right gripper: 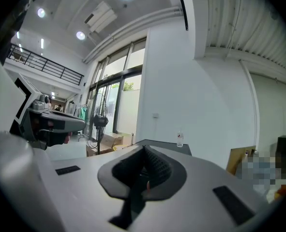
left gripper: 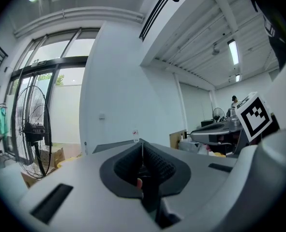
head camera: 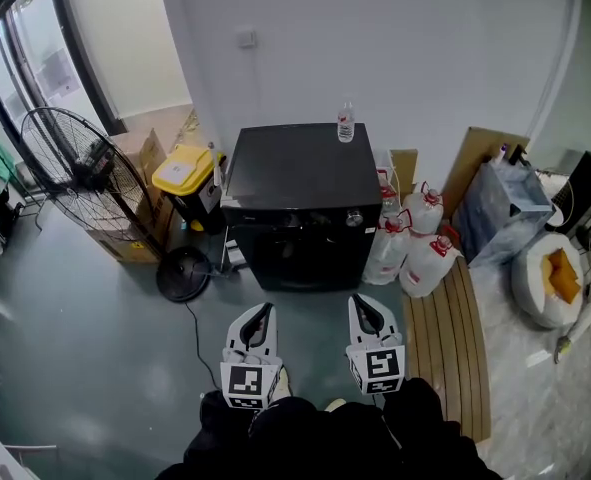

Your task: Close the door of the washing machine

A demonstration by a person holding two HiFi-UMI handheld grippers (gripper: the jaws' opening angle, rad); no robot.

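Looking down from the head view, the black washing machine sits against the far white wall, roughly centre; its door is on the near face, facing the person, and looks flush w/ the front, tho it's dark there so hard to be 100% sure.

Both grippers hang in the air on the near side of the machine, apart from it and not touching anything. The left gripper has its jaws pressed together w/ nothing between them; same view from its own cam, pads meeting in a thin line. The right gripper is the same deal, jaws closed up tight and empty. They're side by side, both pointing at the machine front.

Other stuff: a small water bottle stands upright on the machine's top near the far edge; a yellow-lidded bin is just left of the machine; a big standing fan is further left, next to cardboard boxes; a few clear plastic jugs are bunched at the machine's right; a slatted wooden board lies on the floor right of the grippers.
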